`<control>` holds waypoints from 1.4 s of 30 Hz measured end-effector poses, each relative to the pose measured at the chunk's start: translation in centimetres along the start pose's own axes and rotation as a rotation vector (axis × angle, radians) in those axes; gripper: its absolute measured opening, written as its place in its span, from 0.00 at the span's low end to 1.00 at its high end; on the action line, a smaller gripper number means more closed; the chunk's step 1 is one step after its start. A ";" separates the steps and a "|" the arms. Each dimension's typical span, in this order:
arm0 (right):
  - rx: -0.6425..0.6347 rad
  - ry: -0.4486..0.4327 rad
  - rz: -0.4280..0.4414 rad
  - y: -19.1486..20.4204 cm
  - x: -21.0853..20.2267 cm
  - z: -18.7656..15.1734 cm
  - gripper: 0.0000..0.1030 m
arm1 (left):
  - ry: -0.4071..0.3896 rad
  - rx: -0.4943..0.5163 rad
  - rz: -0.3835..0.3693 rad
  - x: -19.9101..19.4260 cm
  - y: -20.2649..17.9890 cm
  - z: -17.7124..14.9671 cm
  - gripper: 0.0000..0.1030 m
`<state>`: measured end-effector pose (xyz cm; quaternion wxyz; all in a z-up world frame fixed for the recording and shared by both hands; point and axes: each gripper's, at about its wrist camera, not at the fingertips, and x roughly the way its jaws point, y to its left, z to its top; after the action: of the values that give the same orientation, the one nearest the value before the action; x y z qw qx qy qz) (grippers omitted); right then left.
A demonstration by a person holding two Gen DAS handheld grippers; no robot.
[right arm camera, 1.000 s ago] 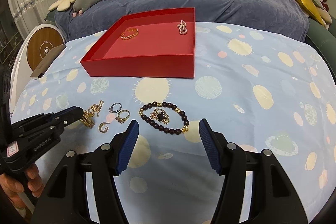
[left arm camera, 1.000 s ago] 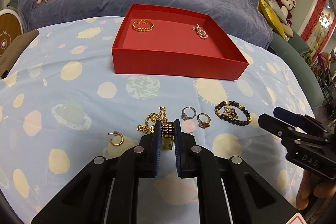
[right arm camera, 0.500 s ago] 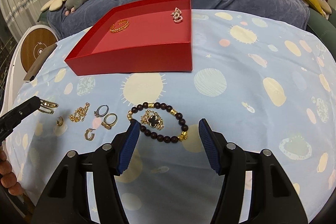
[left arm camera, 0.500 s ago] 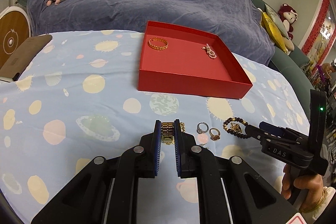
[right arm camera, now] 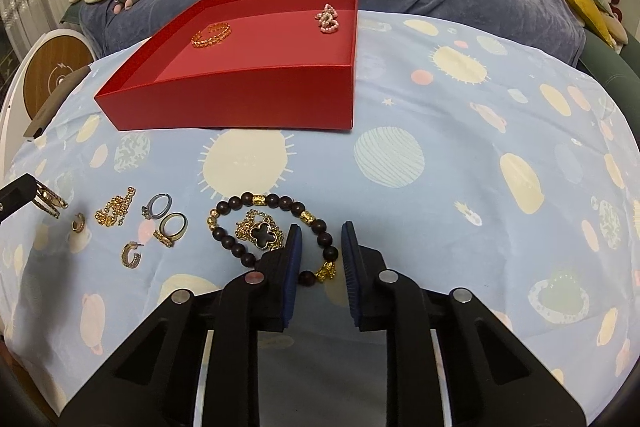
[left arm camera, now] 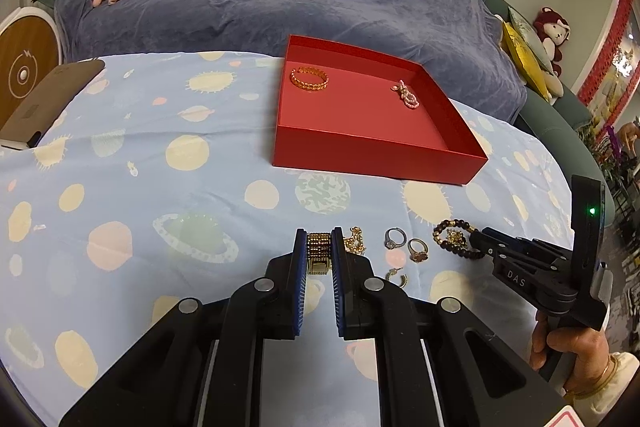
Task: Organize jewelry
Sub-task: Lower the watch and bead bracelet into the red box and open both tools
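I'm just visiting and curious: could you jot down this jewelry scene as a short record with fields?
setting: table under a blue planet-print cloth
container: red box, open
in box: gold bangle, pink bead piece
left gripper: shut on a gold ring
right gripper: closing around the dark bead bracelet, beads between its pads
loose on cloth: gold chain, two rings, hoop earrings, clover pendant

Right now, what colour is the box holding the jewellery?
Red, inside and out. The box shows best in the right wrist view.
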<state>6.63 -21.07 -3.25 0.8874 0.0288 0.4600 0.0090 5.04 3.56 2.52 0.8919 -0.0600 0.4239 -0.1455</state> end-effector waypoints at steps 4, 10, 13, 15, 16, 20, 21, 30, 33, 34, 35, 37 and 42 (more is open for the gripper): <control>0.001 0.002 -0.002 -0.1 -0.2 0.0 0.07 | 0.005 0.001 0.004 0.2 -0.1 -0.1 0.09; 0.022 -0.045 0.038 -0.1 -2.1 1.0 0.07 | -0.009 -0.007 0.002 0.1 -0.1 0.4 0.09; 0.025 -0.088 0.061 0.2 -3.7 1.6 0.07 | -0.020 -0.011 -0.004 -0.2 -0.4 0.9 0.09; 0.027 -0.117 0.079 0.4 -4.8 2.1 0.07 | -0.028 -0.014 -0.009 -0.3 -0.6 1.2 0.09; 0.028 -0.130 0.088 0.5 -5.3 2.3 0.07 | -0.034 -0.015 -0.010 -0.4 -0.8 1.4 0.09; 0.022 -0.174 0.117 1.1 -7.3 3.1 0.07 | -0.052 -0.019 -0.019 -0.7 -1.4 2.0 0.09; 0.022 -0.184 0.124 1.2 -7.7 3.3 0.07 | -0.055 -0.019 -0.021 -0.7 -1.6 2.2 0.09; 0.019 -0.271 0.171 2.3 -10.4 7.6 0.07 | -0.090 0.006 -0.032 -0.7 -4.0 6.3 0.09; 0.022 -0.295 0.182 2.3 -10.2 10.4 0.07 | -0.111 0.047 -0.012 -0.2 -4.7 8.9 0.09; 0.019 -0.302 0.181 2.3 -9.9 11.3 0.07 | -0.108 0.053 -0.006 0.3 -4.8 9.8 0.09; 0.020 -0.304 0.179 2.2 -9.5 12.2 0.07 | -0.102 0.053 -0.008 0.9 -4.7 10.7 0.09; 0.036 -0.293 0.188 1.9 -8.2 14.0 0.07 | -0.083 0.049 -0.022 2.5 -4.6 12.5 0.09; 0.079 -0.250 0.219 1.4 -4.1 16.6 0.07 | -0.061 0.044 -0.005 6.7 -4.0 15.3 0.09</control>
<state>17.85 -20.55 9.75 0.9296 0.1146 0.3401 0.0839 20.04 -2.61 8.22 0.9053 -0.0459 0.3928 -0.1548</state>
